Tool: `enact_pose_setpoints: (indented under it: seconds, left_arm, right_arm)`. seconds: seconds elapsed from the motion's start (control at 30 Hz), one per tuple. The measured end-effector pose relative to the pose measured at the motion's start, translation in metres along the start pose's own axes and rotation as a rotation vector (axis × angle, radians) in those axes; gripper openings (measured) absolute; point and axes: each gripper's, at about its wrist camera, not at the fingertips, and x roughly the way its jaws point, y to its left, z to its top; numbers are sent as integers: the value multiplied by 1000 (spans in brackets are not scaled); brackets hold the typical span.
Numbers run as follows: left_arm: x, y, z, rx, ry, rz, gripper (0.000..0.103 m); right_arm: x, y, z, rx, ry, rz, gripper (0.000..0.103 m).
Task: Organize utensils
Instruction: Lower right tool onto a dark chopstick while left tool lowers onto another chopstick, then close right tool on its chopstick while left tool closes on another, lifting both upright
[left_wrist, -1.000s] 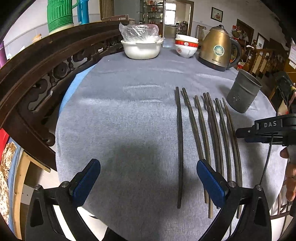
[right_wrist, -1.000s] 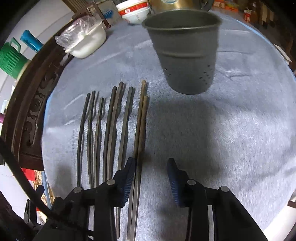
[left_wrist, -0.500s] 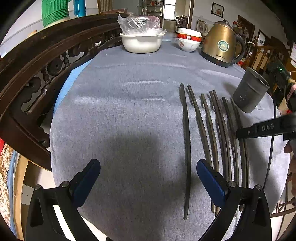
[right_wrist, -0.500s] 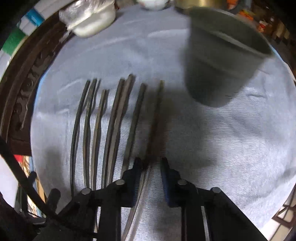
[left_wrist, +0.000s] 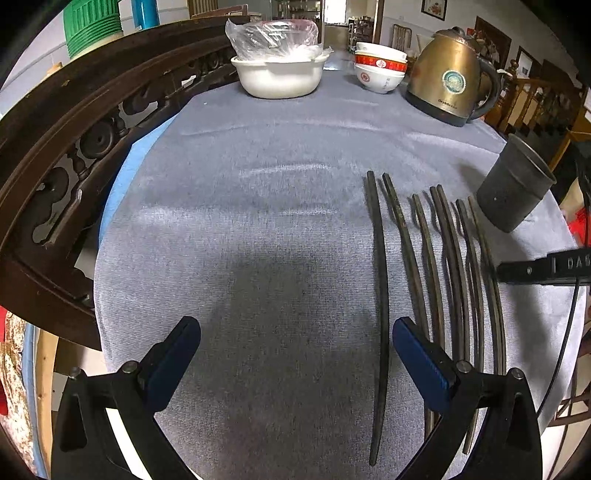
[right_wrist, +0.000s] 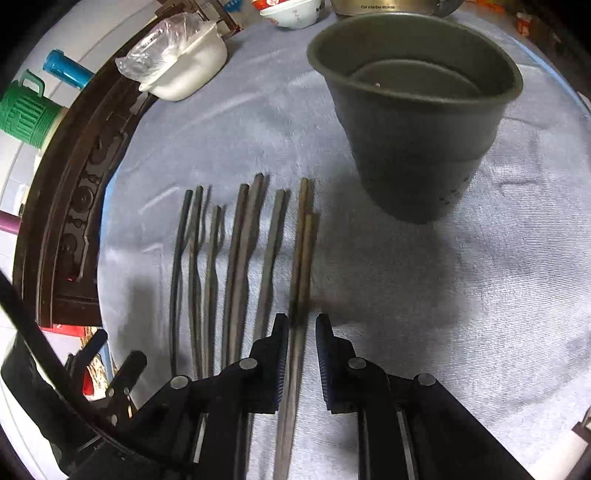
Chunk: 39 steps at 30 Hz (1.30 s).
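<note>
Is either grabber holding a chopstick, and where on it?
The right gripper straddles the brown chopstick pair near its close end, but whether it pinches is unclear. The left gripper holds nothing.

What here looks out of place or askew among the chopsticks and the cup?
The dark metal cup stands upright and empty. The chopsticks lie in a rough row, ends uneven, spacing irregular. The brown pair is staggered, lying between the narrowed jaws of the right gripper. Nothing looks spilled or damaged.

Right gripper cut off by the frame edge; near ends of chopsticks hidden between its fingers.
</note>
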Motion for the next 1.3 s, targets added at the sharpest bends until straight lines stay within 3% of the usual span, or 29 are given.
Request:
enact_pose_setpoints:
  seconds: [0.17,0.23,0.4,0.57,0.67,0.73,0.8,0.87,1.0,1.07,1.13,1.17,1.3]
  left_arm:
    - [1,-6,4,30,-4,15,103]
    - [0,-6,6,29,-7,16,103]
    - [3,-6,11,44,0,25,103]
    - [13,-14,32,66,86,-20,103]
    - [23,-17,50,72,160,-42,89]
    - [31,-18,60,69,208,-52,72]
    - [43,-24,68,72,266,-59,65]
    - [54,-32,73,92,317,-66,65]
    - [73,-46,80,142,405,-63,49]
    - [76,-50,86,161,430,-45,37]
    - [79,-50,91,161,457,-50,15]
    - [81,-50,94,163,474,-55,11]
    - [84,-43,96,165,503,-95,6]
  right_arm:
    - [6,2,-13,-51,3,-37,15]
    - [4,8,-21,-76,5,-42,9]
    - [11,8,-22,-101,62,-52,10]
    - [22,15,-7,-129,88,-90,9]
    - [21,16,-4,-172,101,-122,9]
    - [19,12,-5,-176,94,-127,9]
    - [17,6,-7,-169,86,-110,9]
    - [14,2,-9,-184,83,-111,9]
    - [21,8,-9,-212,104,-118,9]
    - [22,9,-7,-222,122,-113,9]
    - [25,11,-4,-237,141,-111,9]
    - [28,14,-2,-243,150,-112,9]
    - [28,16,2,-267,180,-121,9]
